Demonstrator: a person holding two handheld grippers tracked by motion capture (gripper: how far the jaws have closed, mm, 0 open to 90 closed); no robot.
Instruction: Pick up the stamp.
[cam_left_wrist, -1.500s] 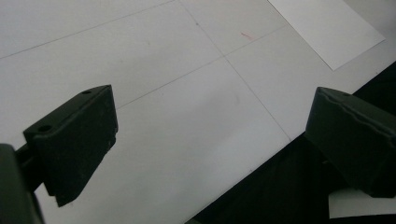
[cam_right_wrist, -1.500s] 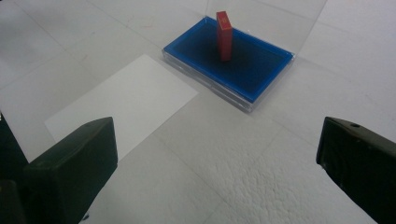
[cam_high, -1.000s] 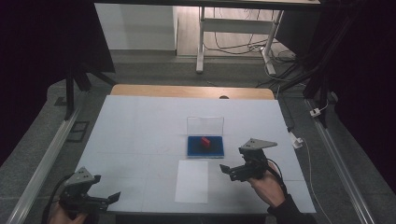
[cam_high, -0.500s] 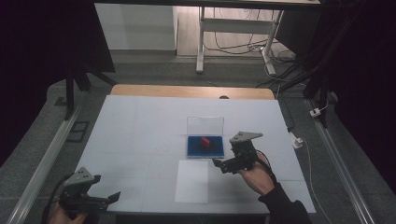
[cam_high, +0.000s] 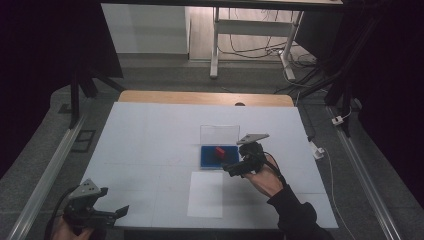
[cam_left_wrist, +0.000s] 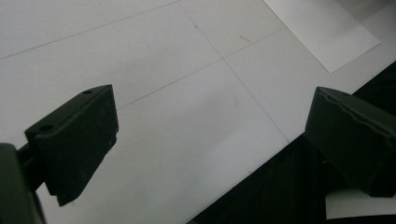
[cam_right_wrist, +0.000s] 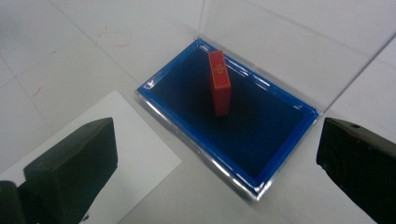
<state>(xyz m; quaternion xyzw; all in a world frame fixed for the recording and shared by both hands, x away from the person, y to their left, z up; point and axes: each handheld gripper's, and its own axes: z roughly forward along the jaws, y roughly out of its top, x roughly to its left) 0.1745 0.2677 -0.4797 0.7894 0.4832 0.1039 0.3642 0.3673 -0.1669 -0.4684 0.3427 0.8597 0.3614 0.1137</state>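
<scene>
A small red block (cam_right_wrist: 219, 83) stands upright on the dark blue pad of a shallow blue tray (cam_right_wrist: 275, 163), whose clear lid (cam_right_wrist: 299, 46) is raised behind it. From above, the red block (cam_high: 219, 150) and blue tray (cam_high: 207, 159) sit right of the table's middle. My right gripper (cam_high: 229, 169) hovers open at the tray's near right corner, jaws wide apart and pointing at the block. Near the front left corner of the table my left gripper (cam_high: 120, 212) is open over bare white surface, with nothing between its jaws.
A white paper sheet (cam_high: 206, 194) lies just in front of the tray; its corner also lies ahead of the left gripper as the paper sheet (cam_left_wrist: 322, 32). The white table top (cam_high: 150, 145) ends at a dark front edge (cam_left_wrist: 261, 186). Metal rails run along both sides.
My right gripper has moved left and forward from the table's right side to the tray's near right corner. The left gripper has stayed in place.
</scene>
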